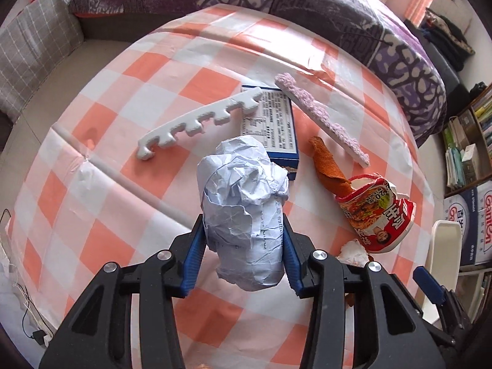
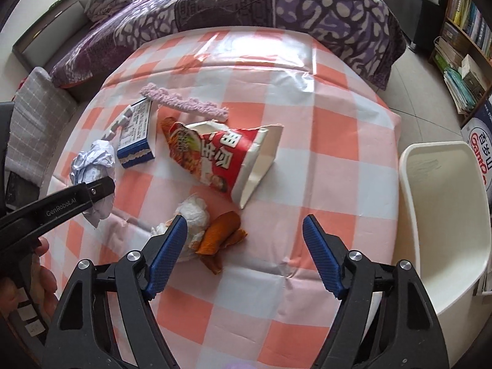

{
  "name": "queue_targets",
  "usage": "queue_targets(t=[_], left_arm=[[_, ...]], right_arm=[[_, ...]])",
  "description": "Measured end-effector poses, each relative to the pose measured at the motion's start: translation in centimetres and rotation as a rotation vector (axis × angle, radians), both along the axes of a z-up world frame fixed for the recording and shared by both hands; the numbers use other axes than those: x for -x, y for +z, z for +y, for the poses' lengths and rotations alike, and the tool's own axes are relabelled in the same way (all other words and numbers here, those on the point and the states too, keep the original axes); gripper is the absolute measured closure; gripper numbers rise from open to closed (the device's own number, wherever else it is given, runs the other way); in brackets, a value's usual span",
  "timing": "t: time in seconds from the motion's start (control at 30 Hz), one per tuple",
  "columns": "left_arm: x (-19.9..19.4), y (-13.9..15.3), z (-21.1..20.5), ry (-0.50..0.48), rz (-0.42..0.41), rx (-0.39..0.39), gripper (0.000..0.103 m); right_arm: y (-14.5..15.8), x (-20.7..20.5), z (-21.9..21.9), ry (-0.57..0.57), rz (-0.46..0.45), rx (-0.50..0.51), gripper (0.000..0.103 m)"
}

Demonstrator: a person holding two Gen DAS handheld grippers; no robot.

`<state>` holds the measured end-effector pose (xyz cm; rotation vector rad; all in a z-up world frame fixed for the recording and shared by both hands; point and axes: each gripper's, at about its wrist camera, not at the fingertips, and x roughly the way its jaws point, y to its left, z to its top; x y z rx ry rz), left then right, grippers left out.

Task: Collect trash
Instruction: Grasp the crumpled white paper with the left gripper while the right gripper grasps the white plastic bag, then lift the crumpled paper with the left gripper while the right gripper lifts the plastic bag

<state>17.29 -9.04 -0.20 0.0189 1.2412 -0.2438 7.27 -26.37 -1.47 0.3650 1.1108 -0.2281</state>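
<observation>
The black arm of the left gripper [image 2: 95, 191], at the left of the right wrist view, bears "GenRobot.AI". The white-and-blue cardboard carton [image 2: 481, 150] at the far right reads "Ganten" in red. The crushed red instant-noodle cup [image 1: 379, 215] shows "20".

Two black plastic grippers, left gripper [image 1: 244, 247] and right gripper [image 2: 244, 253], carry ribbed blue pads, silver pivot screws; one arm reads "GenRobot.AI".
</observation>
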Motion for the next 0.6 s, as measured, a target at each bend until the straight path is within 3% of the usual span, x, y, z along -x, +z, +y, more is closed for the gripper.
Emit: queue_targets(t=[0.2,0.37,0.43,0.5,0.6], left_arm=[[-0.3,1.2,3.9,0.072,0.018,0.057,0.058],[-0.2,2.2,5.2,0.085,0.011,0.091,0.058],[0.0,2.5,5.5,0.08,0.009,0.098,0.058],[0.2,2.6,5.7,0.076,0.009,0.1,0.058],[0.3,2.7,6.2,0.079,0.002,0.096,0.058]], right_arm=[[-1.2,-1.8,4.4,0.123,0.026,0.079,0.028],[-2.5,-2.6,6.1,0.151,0.064,0.15,0.026],[-2.6,-2.8,6.9,0.175,0.051,0.202,0.032],[-2.7,-3.0,7.8,0.209,0.043,0.258,0.05],[-2.1,-3.0,8.2,0.228,-0.005,0.279,0.064]])
